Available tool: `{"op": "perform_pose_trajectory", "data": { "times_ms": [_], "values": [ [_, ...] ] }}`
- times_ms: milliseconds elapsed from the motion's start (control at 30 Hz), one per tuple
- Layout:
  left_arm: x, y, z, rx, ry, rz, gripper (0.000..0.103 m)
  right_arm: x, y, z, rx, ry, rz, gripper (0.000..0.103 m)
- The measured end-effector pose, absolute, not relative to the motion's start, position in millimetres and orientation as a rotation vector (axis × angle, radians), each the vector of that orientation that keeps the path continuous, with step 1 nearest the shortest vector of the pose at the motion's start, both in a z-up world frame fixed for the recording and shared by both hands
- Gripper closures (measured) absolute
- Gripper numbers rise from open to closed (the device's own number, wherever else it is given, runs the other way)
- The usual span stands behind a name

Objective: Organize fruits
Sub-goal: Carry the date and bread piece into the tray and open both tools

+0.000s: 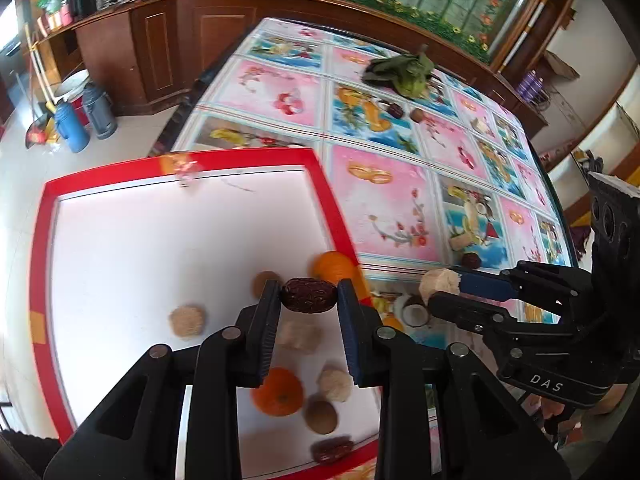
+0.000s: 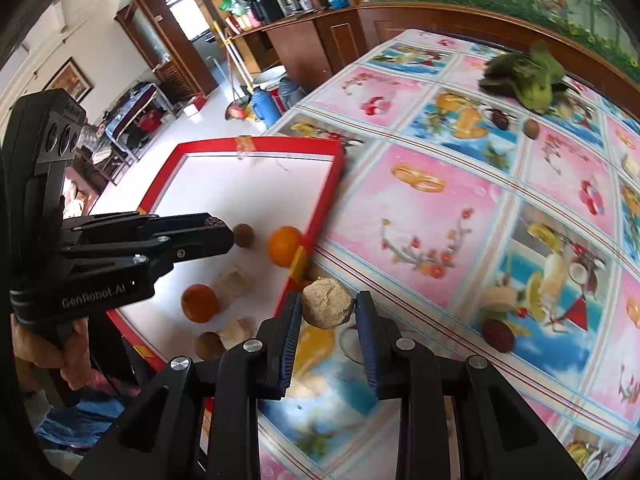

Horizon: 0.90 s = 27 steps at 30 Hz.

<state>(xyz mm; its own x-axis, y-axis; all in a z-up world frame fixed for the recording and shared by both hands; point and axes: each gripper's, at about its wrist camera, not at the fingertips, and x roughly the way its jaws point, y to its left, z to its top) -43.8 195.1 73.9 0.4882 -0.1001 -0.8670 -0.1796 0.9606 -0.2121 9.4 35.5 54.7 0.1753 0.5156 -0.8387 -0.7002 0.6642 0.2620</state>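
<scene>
The left gripper (image 1: 308, 300) is clamping a dark red date (image 1: 308, 295) between its pads, hanging over the white floor of the red-rimmed tray (image 1: 40, 264). Beneath and around it are lying oranges (image 1: 279, 392), pale lumps and brown round fruits. The right gripper (image 2: 328, 308) is pinching a pale beige ball (image 2: 328, 307), hovering over the patterned tablecloth (image 2: 440, 216) just outside the tray's near corner. Further out a red date (image 2: 498, 334) is waiting. To do this well, I would be lowering each fruit onto bare tray floor before loosening, so nothing rolls.
</scene>
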Motion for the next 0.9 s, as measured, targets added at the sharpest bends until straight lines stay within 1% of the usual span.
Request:
{"op": "perform_pose_trajectory", "data": {
  "times_ms": [367,667,900],
  "values": [
    [-70,248,66,-0.376,1.064,0.167,0.077,13,78,61,-0.214,1.082,0.937,0.075],
    [-74,250,45,-0.39,1.105,0.167,0.077,35,128,48,-0.249,1.12,0.943,0.075],
    [-71,252,45,-0.38,1.099,0.159,0.077,41,154,29,-0.293,1.144,0.933,0.075]
  ]
}}
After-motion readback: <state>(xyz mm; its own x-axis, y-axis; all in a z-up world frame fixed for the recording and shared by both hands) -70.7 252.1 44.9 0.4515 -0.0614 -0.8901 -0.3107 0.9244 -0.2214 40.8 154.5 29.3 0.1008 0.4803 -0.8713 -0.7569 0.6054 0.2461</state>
